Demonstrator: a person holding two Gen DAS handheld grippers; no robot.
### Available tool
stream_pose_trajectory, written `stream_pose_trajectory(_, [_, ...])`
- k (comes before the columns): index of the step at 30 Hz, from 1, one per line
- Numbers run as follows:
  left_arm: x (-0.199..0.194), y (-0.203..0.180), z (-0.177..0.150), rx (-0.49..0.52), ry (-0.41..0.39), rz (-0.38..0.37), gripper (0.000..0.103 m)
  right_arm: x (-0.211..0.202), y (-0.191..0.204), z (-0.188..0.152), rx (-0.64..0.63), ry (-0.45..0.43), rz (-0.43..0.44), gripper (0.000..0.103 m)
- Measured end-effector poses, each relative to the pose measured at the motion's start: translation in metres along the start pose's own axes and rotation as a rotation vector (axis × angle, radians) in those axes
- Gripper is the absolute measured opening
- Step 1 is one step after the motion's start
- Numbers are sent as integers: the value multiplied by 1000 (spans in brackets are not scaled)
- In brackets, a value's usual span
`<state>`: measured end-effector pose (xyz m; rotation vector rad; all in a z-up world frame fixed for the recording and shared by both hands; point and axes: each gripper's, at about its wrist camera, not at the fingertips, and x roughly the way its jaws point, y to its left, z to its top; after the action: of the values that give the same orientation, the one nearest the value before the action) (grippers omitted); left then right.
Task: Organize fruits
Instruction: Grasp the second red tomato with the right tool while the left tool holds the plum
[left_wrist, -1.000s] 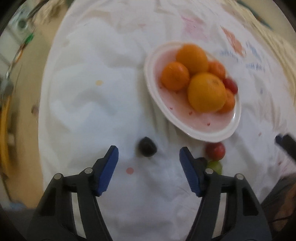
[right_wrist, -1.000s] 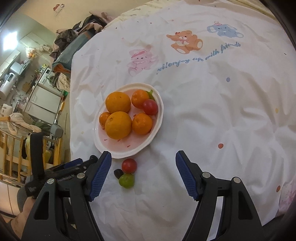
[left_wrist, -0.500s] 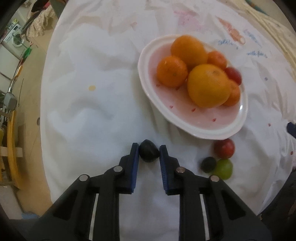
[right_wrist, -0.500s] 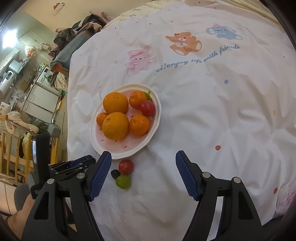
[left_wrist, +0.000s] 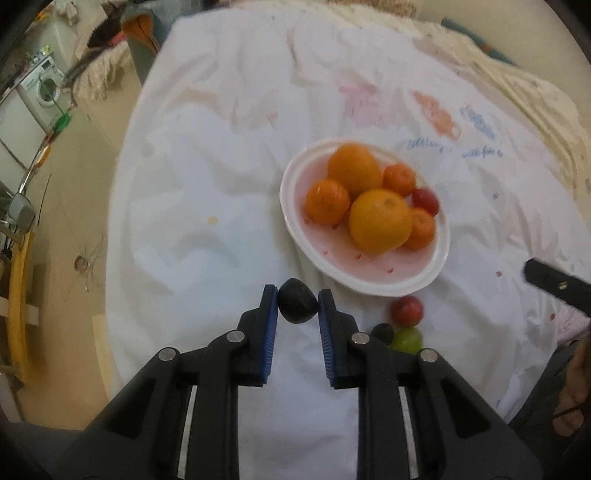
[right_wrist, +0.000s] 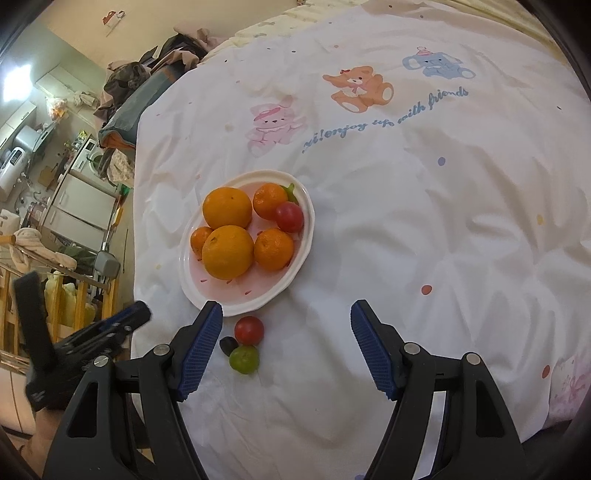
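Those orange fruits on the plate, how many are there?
5, all on the white plate: two big ones and three small ones, at the far side, near right and left edge. More may hide behind the big ones.

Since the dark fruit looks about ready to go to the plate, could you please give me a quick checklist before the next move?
1. Left tongs shut on dark fruit: ok.
2. Fruit clear of the cloth: cannot tell.
3. Bare spot on plate near its front rim: ok.
4. Right tongs open, holding nothing: ok.
5. Red fruit, green fruit and small dark one not yet on the plate: not ok.
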<state>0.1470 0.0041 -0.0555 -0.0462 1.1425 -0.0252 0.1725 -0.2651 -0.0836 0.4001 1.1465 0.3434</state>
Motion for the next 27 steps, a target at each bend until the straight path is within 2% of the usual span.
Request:
stream_pose_trajectory(3, [-17,1,-1,-13,-55,-10,18,1,0,-1,-2,7,-1,75])
stream_pose_trajectory(8, [-26,-1,-3,-29,-84,-21,18,10,2,-3,-7,40,0,75])
stream_pose_trajectory(14, [-20,3,-4,-66,-32,-49,18,31,4,-2,-6,128,21,75])
stream_pose_trajectory(17, [-13,5,-2,-83,-15,-35,18,43,2,3,6,171,47,75])
stream_pose_trajectory(21, [-4,3,0,-80,-5,-4,18,54,6,8,-41,174,-36,66])
stream_pose_trajectory(23, [-2,-1,1,-65,-5,-5,18,62,5,8,-30,196,-13,61])
stream_pose_trajectory(27, [3,-4,3,-57,5,-14,18,86,15,6,-61,267,31,58])
